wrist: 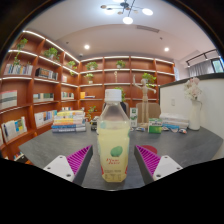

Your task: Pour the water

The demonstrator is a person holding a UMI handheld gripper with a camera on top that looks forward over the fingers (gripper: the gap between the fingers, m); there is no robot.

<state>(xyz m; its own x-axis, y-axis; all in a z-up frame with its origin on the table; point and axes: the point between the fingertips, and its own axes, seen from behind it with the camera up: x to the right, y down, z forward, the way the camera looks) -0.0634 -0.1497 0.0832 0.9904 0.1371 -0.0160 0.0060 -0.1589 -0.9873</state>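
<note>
The bottle (113, 137) stands upright on the desk (190, 146), between the jaws of the gripper (113, 160). It is a clear plastic bottle with a white cap and a label bearing a green mark; it holds a pale liquid nearly to the shoulder. The jaws are spread. A gap shows between each magenta pad (78, 158) and the bottle wall, so the bottle rests on its own base and is not yet gripped.

The step in hand appears to be the grasp before pouring. To do it well, the gripper should be centred so that both pads meet the bottle at the same moment; uneven contact would push the bottle sideways. The pads should close on the labelled middle, below the shoulder, where the wall is straight. A thin plastic wall probably yields, so pressure should be firm but not crushing. The cap seems to be fitted; whether it is sealed cannot be told.

No receiving vessel can be identified. Boxes (68, 123) lie further back on the desk, before the shelves (35, 80).
</note>
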